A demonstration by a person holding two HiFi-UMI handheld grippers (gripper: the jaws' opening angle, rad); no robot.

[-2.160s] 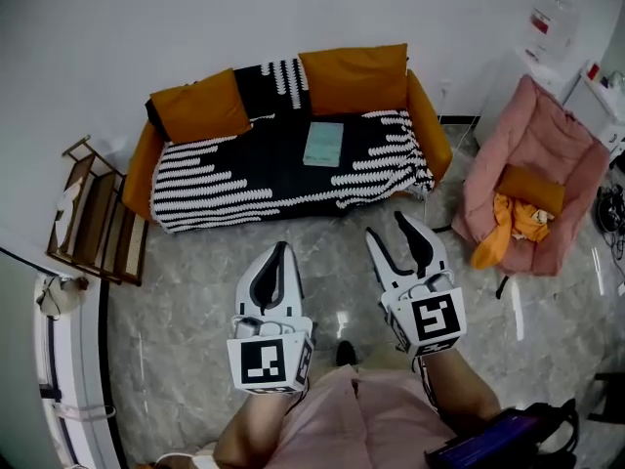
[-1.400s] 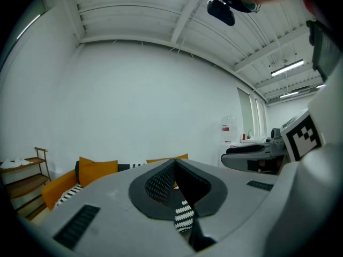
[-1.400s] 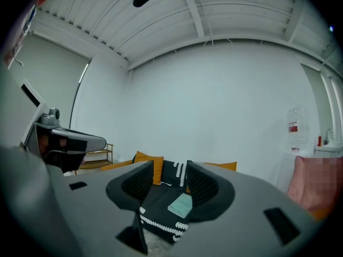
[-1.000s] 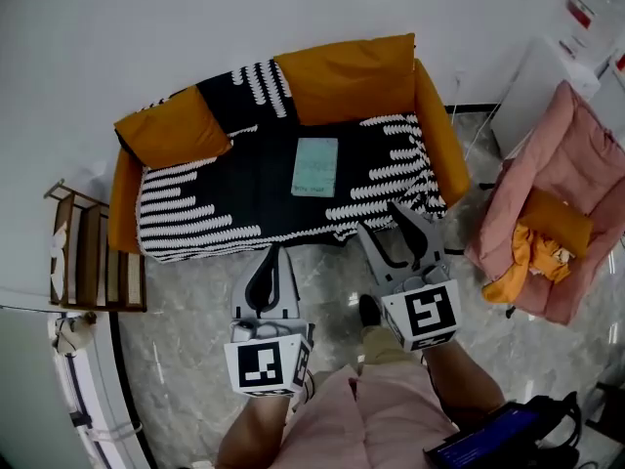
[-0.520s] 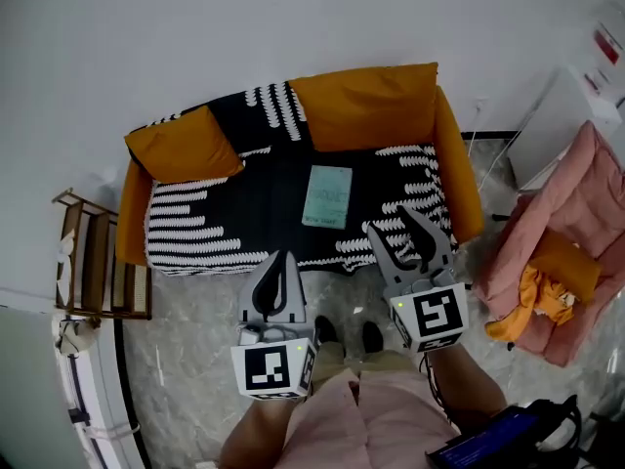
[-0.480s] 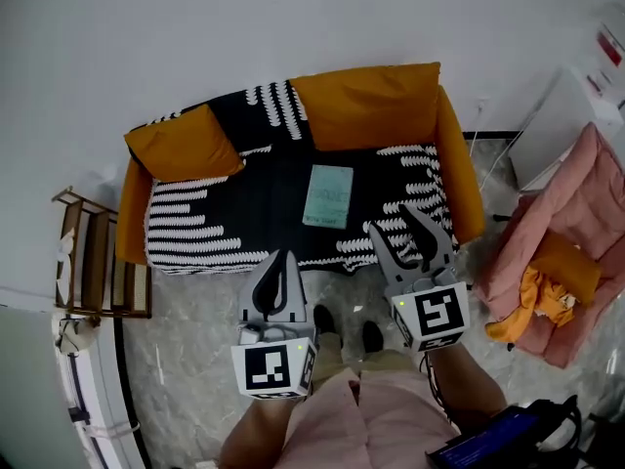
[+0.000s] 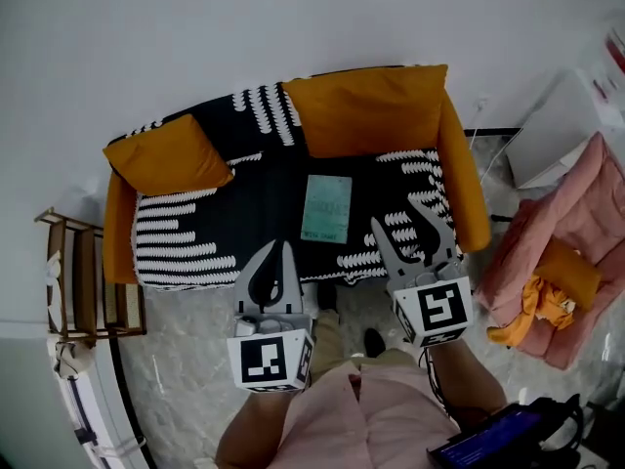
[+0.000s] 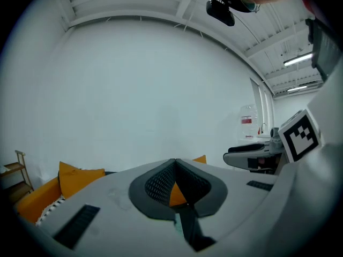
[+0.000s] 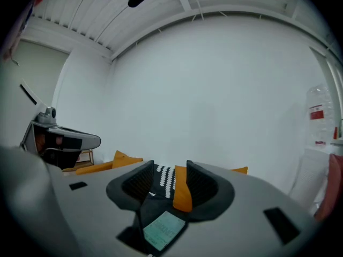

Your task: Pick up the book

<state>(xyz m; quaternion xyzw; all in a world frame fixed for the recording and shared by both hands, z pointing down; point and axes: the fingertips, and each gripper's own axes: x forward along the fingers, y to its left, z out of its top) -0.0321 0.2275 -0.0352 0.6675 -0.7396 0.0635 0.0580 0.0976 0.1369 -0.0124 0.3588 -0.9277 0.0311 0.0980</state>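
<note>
A pale green book (image 7: pixel 326 208) lies flat on the black-and-white striped sofa seat (image 7: pixel 244 208), roughly in its middle. In the right gripper view the book (image 9: pixel 164 230) shows low between the jaws, still far ahead. My right gripper (image 7: pixel 413 234) hovers over the seat's front right edge, open and holding nothing. Over the seat's front edge to the left of the book is my left gripper (image 7: pixel 275 259), its jaws shut together on nothing. In the left gripper view the shut jaws hide most of the sofa.
The sofa has orange arms and two orange back cushions (image 7: pixel 363 110). A wooden rack (image 7: pixel 83 277) stands to the left. A pink armchair (image 7: pixel 571 233) with orange cloth (image 7: pixel 527 301) stands to the right. A white wall lies behind the sofa. Marble floor (image 7: pixel 186 360) lies underfoot.
The person has walked up to the sofa. Both grippers now reach over its front edge, closer to the book. Their jaws have not changed.
</note>
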